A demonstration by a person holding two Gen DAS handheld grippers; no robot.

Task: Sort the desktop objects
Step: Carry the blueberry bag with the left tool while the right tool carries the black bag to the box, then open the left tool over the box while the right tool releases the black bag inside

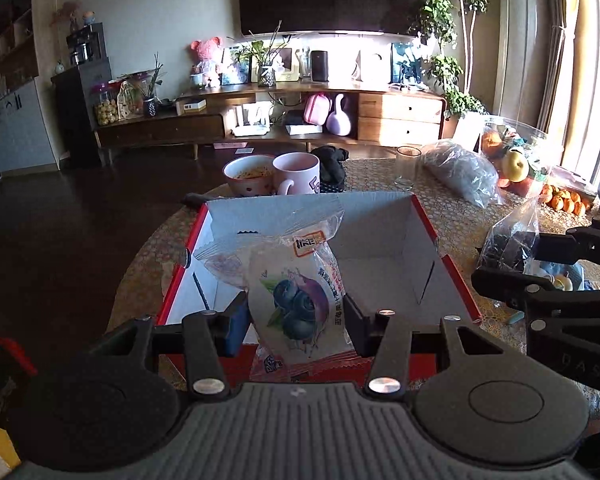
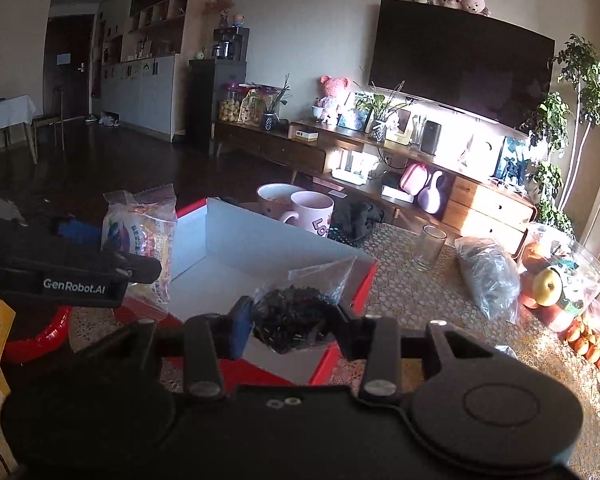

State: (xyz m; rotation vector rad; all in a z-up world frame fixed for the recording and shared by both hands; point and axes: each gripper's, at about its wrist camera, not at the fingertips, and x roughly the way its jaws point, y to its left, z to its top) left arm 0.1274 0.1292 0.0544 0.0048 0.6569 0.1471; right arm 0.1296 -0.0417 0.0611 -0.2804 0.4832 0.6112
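Snack bag (image 1: 300,300) with blueberries printed on it sits right between the left tongs (image 1: 296,320), pinched on both sides by the pads, so they're about half open and clamped on it. It hangs over the near edge of the open red-and-white box (image 1: 380,240) on the bench (image 1: 452,216). The tongs point forward and tilt down toward the box. Off to the right, the right tongs (image 1: 512,264) poke in holding a clear bag of dark bits (image 1: 508,240).

From the right wrist camera, that bag of dark bits (image 2: 296,316) is squeezed between the right tongs (image 2: 292,324), also roughly half open, held above the box's (image 2: 260,264) near right corner and angled down. The left tongs (image 2: 116,256) come in from the left with the snack bag (image 2: 144,236) standing upright at the box's left side. A pink mug (image 2: 312,210), bowl (image 2: 274,200) and glass (image 2: 428,248) sit beyond the box.
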